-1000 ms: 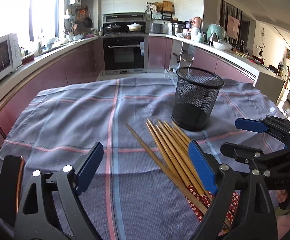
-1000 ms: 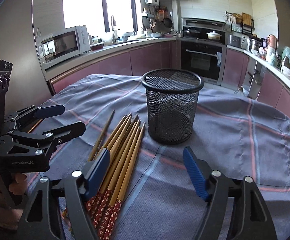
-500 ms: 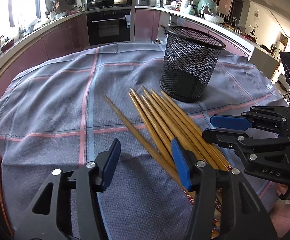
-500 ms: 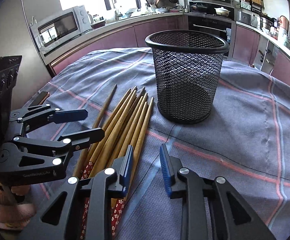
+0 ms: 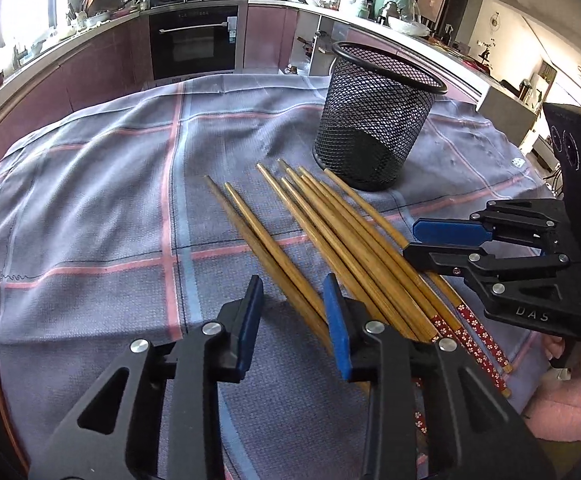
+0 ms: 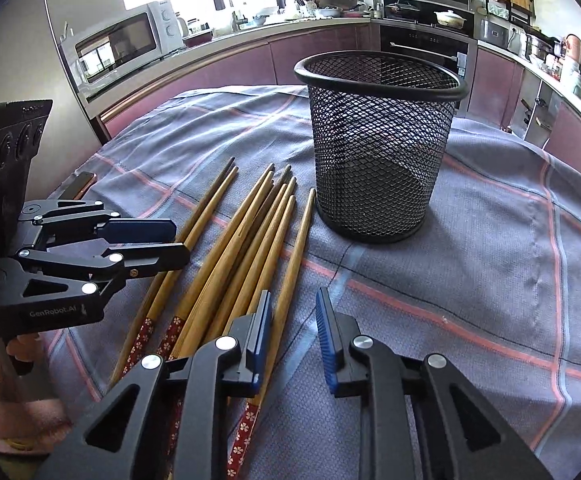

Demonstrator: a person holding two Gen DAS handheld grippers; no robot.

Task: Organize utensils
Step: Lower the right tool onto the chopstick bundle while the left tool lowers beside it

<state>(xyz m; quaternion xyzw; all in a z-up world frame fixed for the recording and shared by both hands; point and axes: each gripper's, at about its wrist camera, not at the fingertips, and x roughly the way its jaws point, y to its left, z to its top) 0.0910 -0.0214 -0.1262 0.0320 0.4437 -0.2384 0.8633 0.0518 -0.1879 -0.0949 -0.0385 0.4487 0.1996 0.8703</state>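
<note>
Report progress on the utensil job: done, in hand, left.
Done: nothing; the mesh holder stands empty on the cloth. In hand: neither claw grips anything. The left claw straddles the two leftmost chopsticks; the right claw straddles the rightmost chopstick. Left: all the chopsticks, lying beside the holder.

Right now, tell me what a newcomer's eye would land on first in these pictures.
The fan of wooden chopsticks lying flat on the grey checked tablecloth, red flowered ends toward the cameras. Just beyond their tips stands a black mesh holder, upright, nothing visible inside. The left tool and right tool sit low at the handle ends, both open, gripping nothing.
</note>
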